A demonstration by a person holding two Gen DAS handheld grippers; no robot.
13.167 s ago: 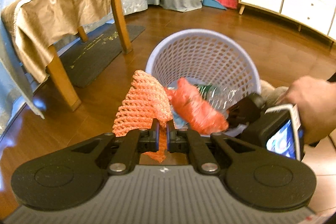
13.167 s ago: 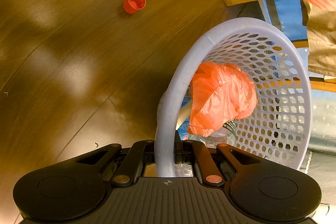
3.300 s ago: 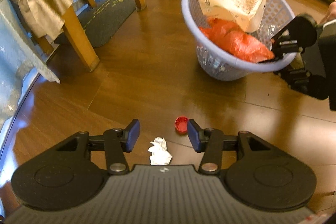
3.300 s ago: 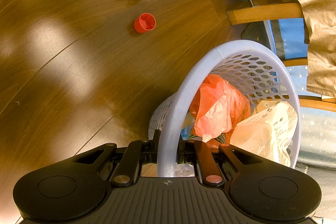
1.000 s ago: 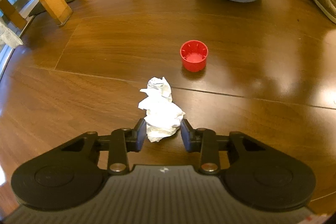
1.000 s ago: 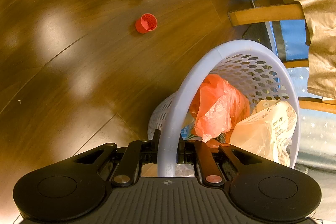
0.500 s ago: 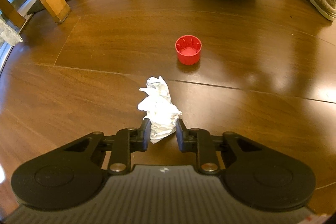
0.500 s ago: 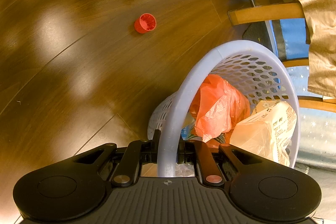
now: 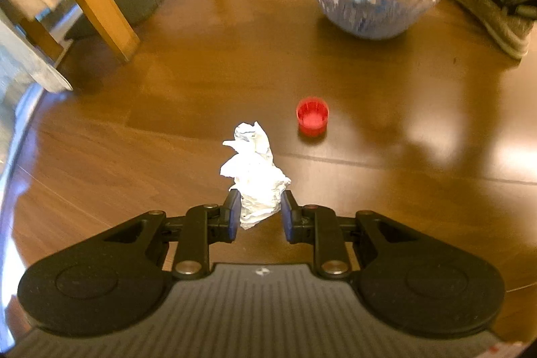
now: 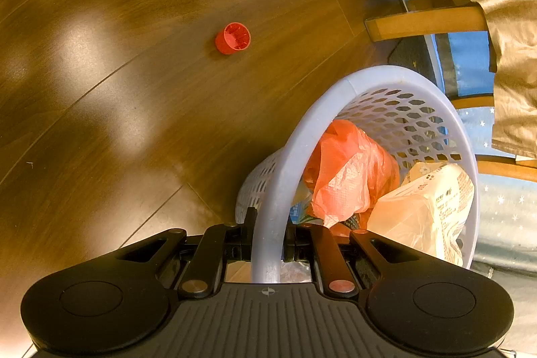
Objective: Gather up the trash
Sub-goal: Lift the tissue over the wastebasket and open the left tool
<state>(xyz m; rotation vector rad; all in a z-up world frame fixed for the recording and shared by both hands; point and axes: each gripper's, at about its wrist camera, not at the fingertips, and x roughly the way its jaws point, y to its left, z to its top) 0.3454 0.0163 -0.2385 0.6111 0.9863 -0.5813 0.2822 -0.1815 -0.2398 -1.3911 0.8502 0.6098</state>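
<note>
Tissue (image 9: pixel 256 171) sits clamped in your left gripper (image 9: pixel 258 213); red cap (image 9: pixel 312 115) at one o'clock; right gripper (image 10: pixel 268 244) pinches basket rim (image 10: pixel 268 223).

The left hand-held gripper (image 9: pixel 258 217) pinches a crumpled white tissue (image 9: pixel 254 168) above the wooden floor (image 9: pixel 386 176), a red cap (image 9: pixel 312 115) lying just beyond.

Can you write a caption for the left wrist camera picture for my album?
Left gripper shut on a crumpled white tissue, red cap beyond it.

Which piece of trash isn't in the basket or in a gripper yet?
The red bottle cap. It lies alone on the floor; the white tissue is gripped.
</note>
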